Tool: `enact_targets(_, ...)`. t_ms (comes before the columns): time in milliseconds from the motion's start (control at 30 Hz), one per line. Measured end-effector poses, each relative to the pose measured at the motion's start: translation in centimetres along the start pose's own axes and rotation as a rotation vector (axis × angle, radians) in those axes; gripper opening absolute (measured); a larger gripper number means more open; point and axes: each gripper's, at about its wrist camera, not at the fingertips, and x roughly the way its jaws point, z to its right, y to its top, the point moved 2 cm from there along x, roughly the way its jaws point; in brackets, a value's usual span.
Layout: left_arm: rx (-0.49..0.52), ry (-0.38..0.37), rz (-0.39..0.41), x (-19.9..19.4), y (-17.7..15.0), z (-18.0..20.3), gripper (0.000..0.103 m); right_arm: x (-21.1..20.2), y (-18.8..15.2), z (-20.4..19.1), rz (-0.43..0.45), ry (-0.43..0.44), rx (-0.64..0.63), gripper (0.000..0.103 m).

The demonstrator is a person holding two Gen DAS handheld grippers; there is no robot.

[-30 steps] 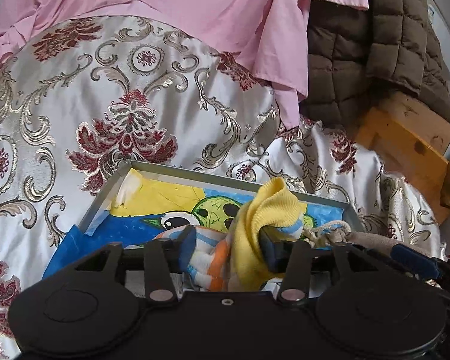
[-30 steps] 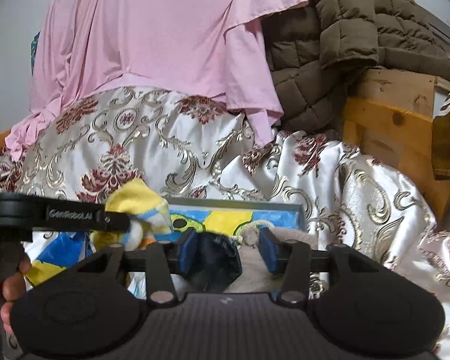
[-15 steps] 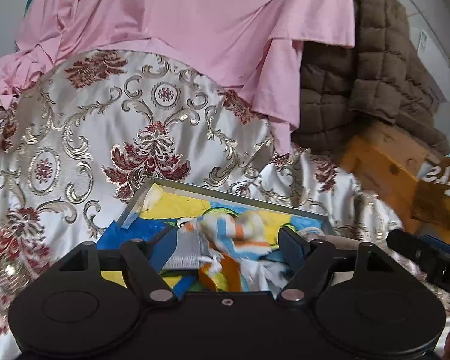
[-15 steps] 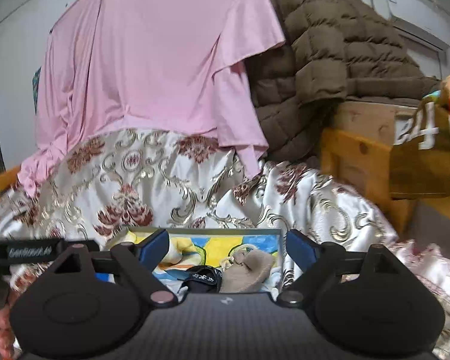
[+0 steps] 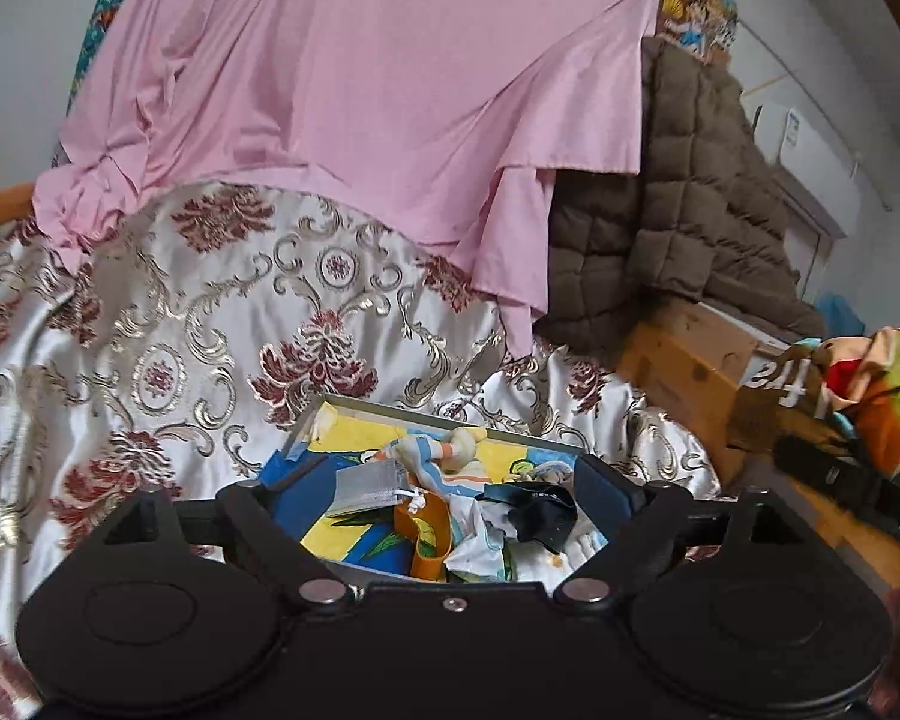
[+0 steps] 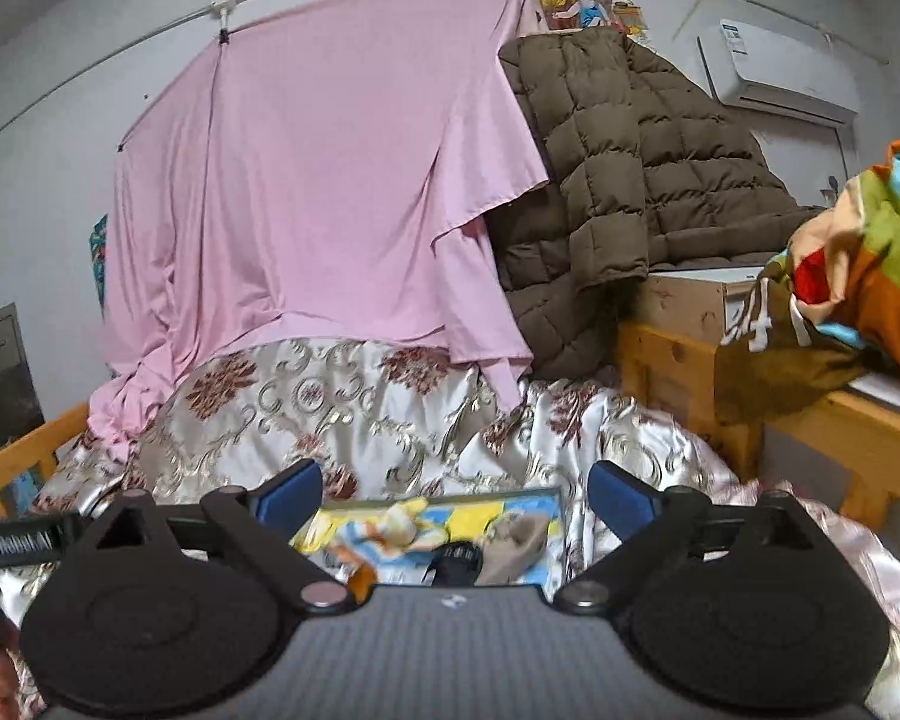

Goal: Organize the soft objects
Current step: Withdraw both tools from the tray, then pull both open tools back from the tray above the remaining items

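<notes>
Opening above a cartoon-print tray, left claw and right claw both empty, socks lying in the tray

My left gripper reads matte black: two round discs side by side on the body, angular linkage arms, a silver pivot pin at each arm's base and one small screw at centre. Its fingers carry blue pads. On my right gripper it's the same black discs, silver pins and blue-padded fingers, but the middle plate is grey with a fine ribbed texture and a tiny pale mark. Out left there, a black bar with white lettering, too blurred to read.
</notes>
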Motion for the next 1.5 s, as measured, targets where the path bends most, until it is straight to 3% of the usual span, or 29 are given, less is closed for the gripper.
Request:
enact_targets(567, 0.035, 0.011, 0.018, -11.5, -6.4, -1.0, 0.096, -10.5, -5.2, -3.0, -0.024, 0.02, -0.023, 0.1)
enact_targets(1167, -0.002, 0.026, -0.04, -18.1, -12.5, -4.1, 0.097, -17.9, -10.8, -7.3, -0.071, 0.018, -0.107, 0.101)
enact_targets(1500, -0.005, 0.037, -0.06, -20.3, -14.8, -5.6, 0.098, -19.8, -12.6, -9.0, -0.099, 0.017, -0.141, 0.102)
